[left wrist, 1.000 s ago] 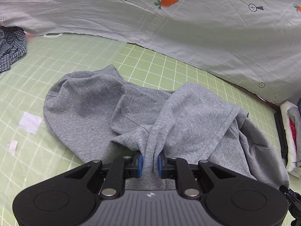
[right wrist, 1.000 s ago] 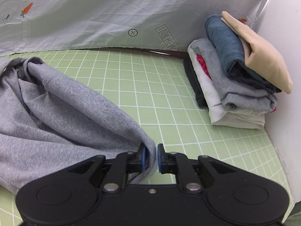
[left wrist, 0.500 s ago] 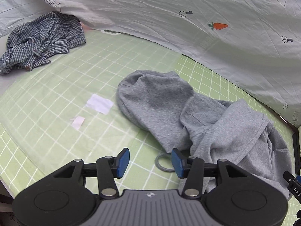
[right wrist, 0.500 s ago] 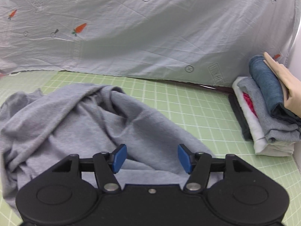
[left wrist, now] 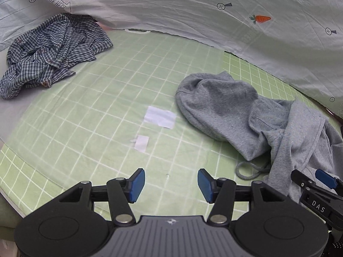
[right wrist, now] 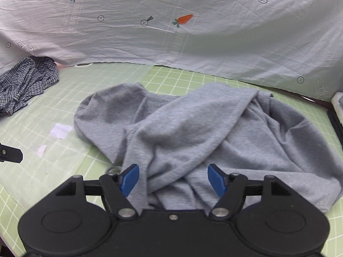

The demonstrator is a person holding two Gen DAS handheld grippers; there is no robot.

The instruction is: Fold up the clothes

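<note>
Both grippers (left wrist: 171, 185) (right wrist: 173, 180) open, grey hoodie (right wrist: 203, 132) crumpled w/o grip

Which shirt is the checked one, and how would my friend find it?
Start at the green grid mat and go to its far left corner, under the hanging sheet. The checked shirt lies crumpled there. It is blue-and-white plaid, while the hoodie is plain grey.
</note>
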